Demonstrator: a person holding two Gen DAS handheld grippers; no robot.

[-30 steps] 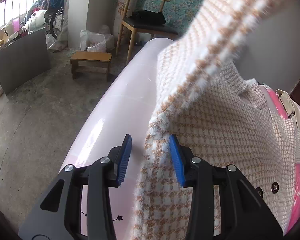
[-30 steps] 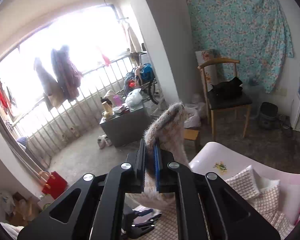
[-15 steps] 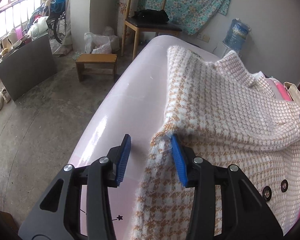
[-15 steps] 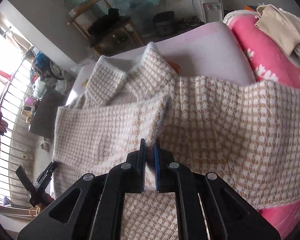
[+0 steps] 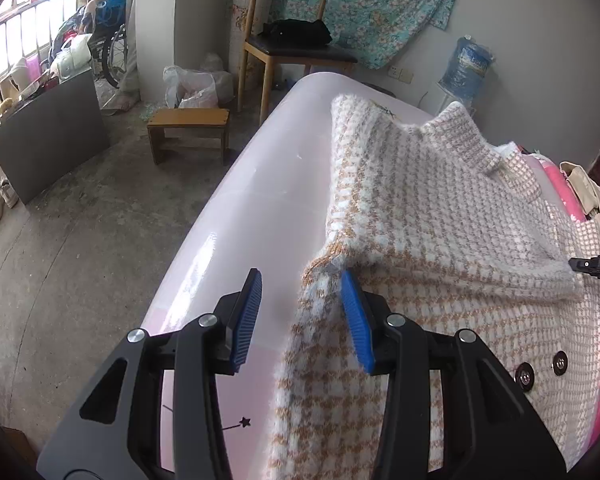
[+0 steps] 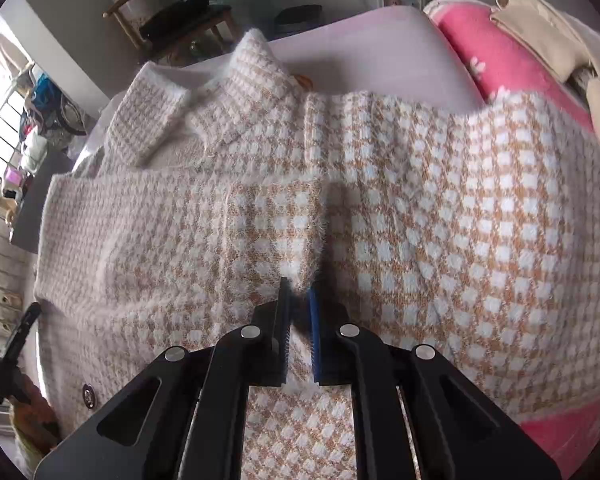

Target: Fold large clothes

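A fuzzy beige-and-white houndstooth coat (image 5: 440, 220) (image 6: 460, 220) with black buttons (image 5: 524, 378) lies spread on a pale pink tabletop (image 5: 268, 184). One sleeve (image 6: 276, 220) is folded across the coat's body. My right gripper (image 6: 300, 304) is shut on the sleeve's cuff and holds it low over the body; its tip shows at the right edge of the left wrist view (image 5: 592, 265). My left gripper (image 5: 302, 316) stands open at the coat's near left edge. The cloth edge lies between its blue pads beside the right one, unpinched.
A pink blanket (image 6: 488, 52) and a beige garment (image 6: 548, 40) lie past the coat's far side. On the floor beyond the table stand a wooden chair (image 5: 292, 40), a low stool (image 5: 188, 128), a grey cabinet (image 5: 48, 128) and a water bottle (image 5: 470, 64).
My right gripper swung the sleeve down from high in the air and laid it across the coat's body. The left gripper stayed at the coat's edge.
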